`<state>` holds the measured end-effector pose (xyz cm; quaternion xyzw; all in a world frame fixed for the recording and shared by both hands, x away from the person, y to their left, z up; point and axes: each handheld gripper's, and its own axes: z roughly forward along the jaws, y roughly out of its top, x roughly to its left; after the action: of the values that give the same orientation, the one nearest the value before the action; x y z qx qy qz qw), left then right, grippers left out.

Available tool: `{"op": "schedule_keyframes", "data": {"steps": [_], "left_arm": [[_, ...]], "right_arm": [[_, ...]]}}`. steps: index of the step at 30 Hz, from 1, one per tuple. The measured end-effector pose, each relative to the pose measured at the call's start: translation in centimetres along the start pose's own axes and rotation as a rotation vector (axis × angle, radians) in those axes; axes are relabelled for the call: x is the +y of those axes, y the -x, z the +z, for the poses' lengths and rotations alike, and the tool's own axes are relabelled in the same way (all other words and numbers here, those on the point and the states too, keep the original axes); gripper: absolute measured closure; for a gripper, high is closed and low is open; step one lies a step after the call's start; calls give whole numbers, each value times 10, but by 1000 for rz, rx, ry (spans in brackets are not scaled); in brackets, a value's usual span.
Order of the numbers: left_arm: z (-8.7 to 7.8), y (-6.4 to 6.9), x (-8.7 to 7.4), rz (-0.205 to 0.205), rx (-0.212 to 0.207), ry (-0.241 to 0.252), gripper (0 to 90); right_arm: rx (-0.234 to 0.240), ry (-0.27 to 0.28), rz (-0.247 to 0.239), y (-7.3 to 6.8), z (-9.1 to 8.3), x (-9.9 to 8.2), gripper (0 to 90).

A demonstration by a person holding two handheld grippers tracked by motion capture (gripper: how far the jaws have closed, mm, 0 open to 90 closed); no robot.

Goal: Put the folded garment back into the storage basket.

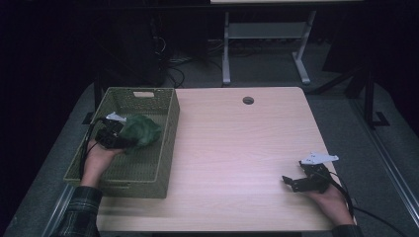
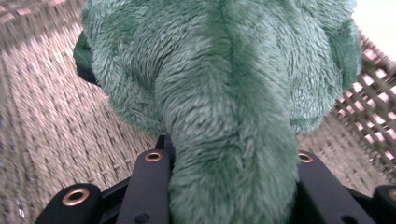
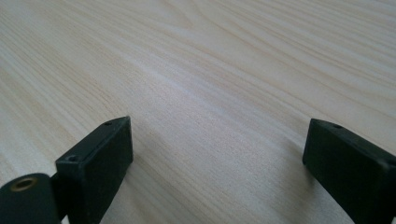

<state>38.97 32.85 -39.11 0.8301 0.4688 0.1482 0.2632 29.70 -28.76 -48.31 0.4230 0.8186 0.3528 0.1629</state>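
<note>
Your left gripper clamped on the green plush toy inside the woven basket at the table's nine o'clock, your right gripper at four o'clock, jaws wide apart over bare wood.

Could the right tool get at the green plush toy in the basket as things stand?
Probably not right away: the right tool rests open on the table, far across from the basket, and the left tool already grips the green plush toy.
</note>
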Motion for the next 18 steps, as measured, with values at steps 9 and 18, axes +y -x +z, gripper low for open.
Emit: {"op": "schedule_keyframes", "data": {"steps": [9,18], "left_arm": [[7,0,-1,4,-1,-53,562],[11,0,-2,0,19,-51,303]], "right_arm": [[0,0,0,0,0,0,82],[0,0,0,0,0,0,82]]}}
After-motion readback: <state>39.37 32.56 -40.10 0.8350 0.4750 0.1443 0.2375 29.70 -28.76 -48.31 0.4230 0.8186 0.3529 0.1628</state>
